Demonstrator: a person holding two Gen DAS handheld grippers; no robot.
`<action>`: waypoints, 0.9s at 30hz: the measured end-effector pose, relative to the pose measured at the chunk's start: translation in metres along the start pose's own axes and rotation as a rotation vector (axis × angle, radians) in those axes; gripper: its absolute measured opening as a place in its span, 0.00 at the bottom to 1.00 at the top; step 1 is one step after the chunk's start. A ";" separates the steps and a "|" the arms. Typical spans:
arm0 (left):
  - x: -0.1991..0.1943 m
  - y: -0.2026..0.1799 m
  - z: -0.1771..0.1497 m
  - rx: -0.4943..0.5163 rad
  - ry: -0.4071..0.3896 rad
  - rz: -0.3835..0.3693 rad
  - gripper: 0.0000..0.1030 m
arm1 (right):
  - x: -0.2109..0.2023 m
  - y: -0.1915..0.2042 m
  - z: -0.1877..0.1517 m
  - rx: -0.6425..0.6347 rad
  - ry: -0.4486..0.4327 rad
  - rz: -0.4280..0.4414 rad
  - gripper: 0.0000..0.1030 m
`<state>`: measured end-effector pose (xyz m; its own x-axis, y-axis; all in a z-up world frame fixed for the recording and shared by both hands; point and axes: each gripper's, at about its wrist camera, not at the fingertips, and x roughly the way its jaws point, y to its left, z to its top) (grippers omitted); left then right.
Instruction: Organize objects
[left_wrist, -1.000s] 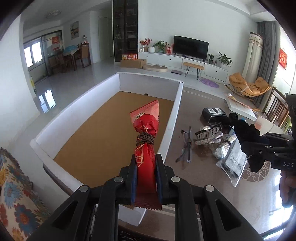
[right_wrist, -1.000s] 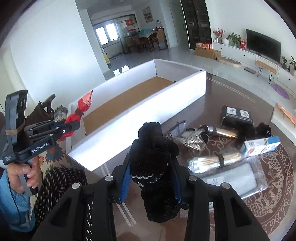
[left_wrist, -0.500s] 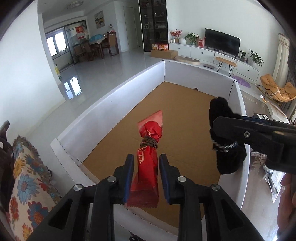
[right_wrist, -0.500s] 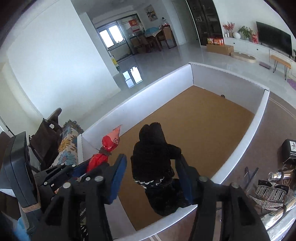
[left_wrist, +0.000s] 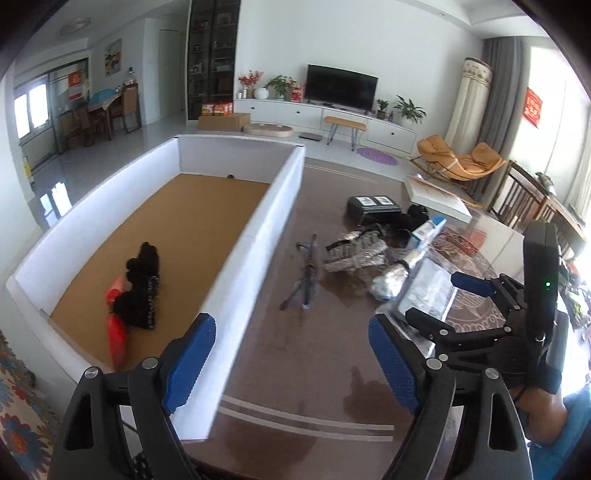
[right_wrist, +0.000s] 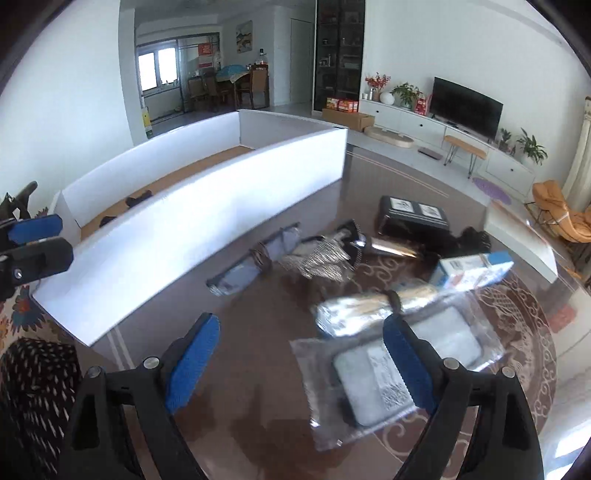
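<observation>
Black glove (left_wrist: 142, 288) over red pkt (left_wrist: 116, 339), in box (left_wrist: 258, 236).

box (left_wrist: 236, 258): white walls, tan cardboard floor
glove (left_wrist: 142, 291): black, with a pale speckled band along one edge
wrapped packet (left_wrist: 117, 339): bright red
table (right_wrist: 258, 424): glossy dark brown, with a pale swirl pattern toward the right
small carton (right_wrist: 472, 269): white and blue
rolled bundle (right_wrist: 365, 306): silver foil with a dark band
flat pouch (right_wrist: 373, 384): clear plastic over a grey-white insert
fingers (left_wrist: 190, 363): black, with blue pads
</observation>
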<state>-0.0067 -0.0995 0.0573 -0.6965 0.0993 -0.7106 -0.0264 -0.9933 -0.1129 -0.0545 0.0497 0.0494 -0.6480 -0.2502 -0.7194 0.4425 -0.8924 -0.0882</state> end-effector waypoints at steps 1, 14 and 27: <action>0.006 -0.022 -0.005 0.027 0.019 -0.041 0.85 | -0.007 -0.018 -0.018 0.024 0.009 -0.043 0.88; 0.096 -0.106 -0.056 0.152 0.201 0.007 0.85 | -0.022 -0.132 -0.126 0.363 0.144 -0.231 0.91; 0.110 -0.091 -0.061 0.079 0.232 0.009 0.85 | -0.018 -0.133 -0.126 0.394 0.164 -0.240 1.00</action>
<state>-0.0368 0.0053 -0.0532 -0.5141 0.0923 -0.8528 -0.0835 -0.9949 -0.0573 -0.0234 0.2199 -0.0123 -0.5826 0.0144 -0.8126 0.0033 -0.9998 -0.0201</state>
